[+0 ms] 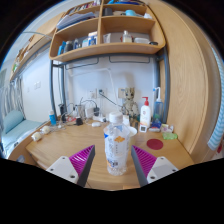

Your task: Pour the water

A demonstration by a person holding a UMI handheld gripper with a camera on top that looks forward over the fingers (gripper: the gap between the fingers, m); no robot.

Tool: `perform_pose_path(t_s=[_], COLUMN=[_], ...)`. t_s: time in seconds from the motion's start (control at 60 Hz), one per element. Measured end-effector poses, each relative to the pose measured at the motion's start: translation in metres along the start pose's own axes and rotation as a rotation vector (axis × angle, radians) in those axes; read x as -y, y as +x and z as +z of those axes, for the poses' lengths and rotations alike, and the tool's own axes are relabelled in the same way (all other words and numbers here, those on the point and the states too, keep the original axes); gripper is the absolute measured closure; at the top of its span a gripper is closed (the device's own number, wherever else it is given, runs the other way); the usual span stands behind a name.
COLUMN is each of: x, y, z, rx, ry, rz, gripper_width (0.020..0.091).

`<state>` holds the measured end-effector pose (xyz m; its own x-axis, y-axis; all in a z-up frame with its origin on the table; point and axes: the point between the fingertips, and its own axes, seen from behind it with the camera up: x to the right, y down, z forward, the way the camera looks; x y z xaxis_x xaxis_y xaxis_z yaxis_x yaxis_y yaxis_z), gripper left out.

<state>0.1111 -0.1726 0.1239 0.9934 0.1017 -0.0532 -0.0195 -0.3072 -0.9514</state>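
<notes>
Wooden shelves crowded with jars rise behind a cluttered desk (60, 140), where a clear water bottle (118, 146) with a white cap stands near the front edge, between the gripper (113, 163) fingers. Its pink pads (82, 160) appear to flank the bottle; whether they press it cannot be told. Pouring well likely calls for a firm mid-body hold and a slow tilt.

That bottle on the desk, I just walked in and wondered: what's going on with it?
A hand-held gripper has its two fingers around a clear plastic bottle with a white cap. The bottle stands upright on the wooden desk, between the pink pads. Whether they press it is unclear. No pouring is happening yet.
</notes>
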Motion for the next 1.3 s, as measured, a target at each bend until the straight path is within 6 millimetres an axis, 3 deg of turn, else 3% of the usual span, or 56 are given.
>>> perform_pose_path(t_s=[0.133,0.3,0.367,0.383,0.4,0.733,0.8,0.85,0.917,1.067,1.183,1.3], x=[0.0,-0.007,-0.005,-0.004,-0.003,0.002,0.002,0.017,0.039,0.046,0.058,0.081], y=[0.004,0.016,0.017,0.015,0.014,0.014,0.008,-0.008,-0.036,-0.076,-0.082,-0.075], z=[0.037,0.063,0.068,0.069,0.071,0.078,0.081,0.084,0.095,0.127,0.148,0.161], rx=[-0.025,-0.074,-0.095,-0.093,-0.093,-0.145,-0.134,-0.1,-0.059,0.041,0.092,0.136], ry=[0.012,0.004,0.021,0.033,0.044,0.105,0.064,0.071,0.07,-0.029,-0.062,-0.041], rz=[-0.021,-0.037,-0.039,-0.035,-0.03,-0.029,-0.022,-0.005,0.085,0.398,0.746,1.094], gripper_width=[0.0368,0.0373,0.0447,0.0542,0.057,0.0731,0.073,0.073,0.0731,0.0733,0.0734,0.0729])
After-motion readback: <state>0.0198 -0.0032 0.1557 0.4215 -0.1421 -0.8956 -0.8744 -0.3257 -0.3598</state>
